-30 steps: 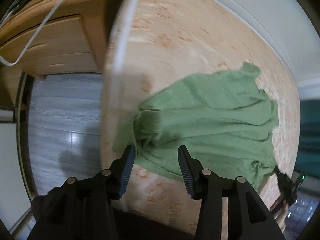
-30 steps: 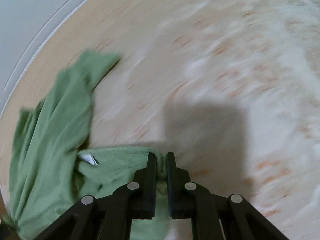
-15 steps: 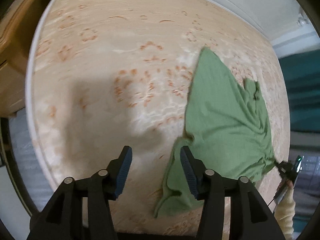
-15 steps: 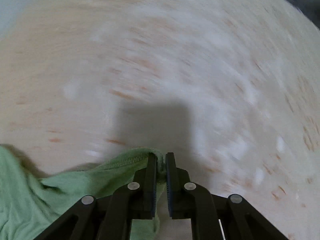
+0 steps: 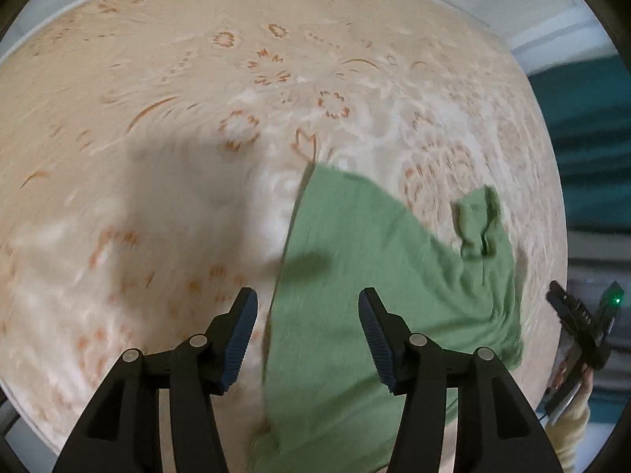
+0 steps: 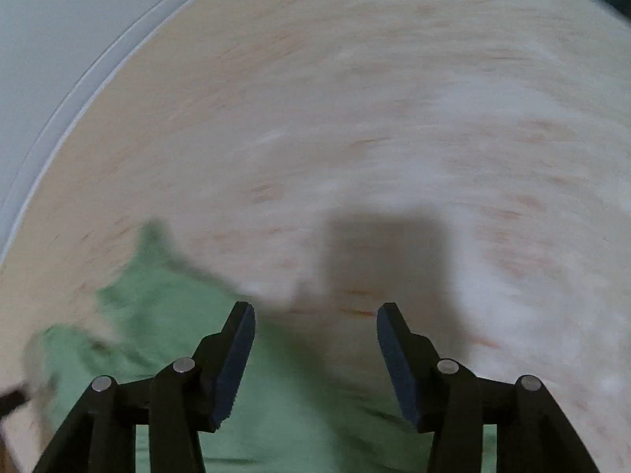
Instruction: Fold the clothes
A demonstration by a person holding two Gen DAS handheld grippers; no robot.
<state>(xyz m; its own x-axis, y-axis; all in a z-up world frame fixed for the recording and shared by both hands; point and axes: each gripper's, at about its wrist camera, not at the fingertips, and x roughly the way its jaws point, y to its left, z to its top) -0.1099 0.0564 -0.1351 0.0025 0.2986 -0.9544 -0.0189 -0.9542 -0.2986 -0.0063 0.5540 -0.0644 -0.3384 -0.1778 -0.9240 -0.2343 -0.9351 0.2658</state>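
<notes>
A green garment (image 5: pixel 378 276) lies spread on a beige cover with an orange flower pattern (image 5: pixel 197 98). One small sleeve end (image 5: pixel 479 216) sticks up at its far right. My left gripper (image 5: pixel 307 307) hangs open over the garment's left edge and grips nothing. In the right wrist view, motion blurs the garment (image 6: pixel 157 315), which lies low and left. My right gripper (image 6: pixel 317 315) hovers above it with its jaws opening; cloth lies below the gap but the pads do not press it. The right gripper (image 5: pixel 579 327) also shows at the cover's right edge.
A white rim (image 5: pixel 47 23) borders the cover at the far side, with a pale wall (image 6: pixel 59 19) beyond. A hand in a pale yellow sleeve (image 5: pixel 572 425) holds the right gripper. Dark teal fabric (image 5: pixel 583 138) lies past the right edge.
The right gripper has let go of the garment's edge and its jaws have parted. The left gripper has swept from the wooden drawers across the cover to the garment's left edge.
</notes>
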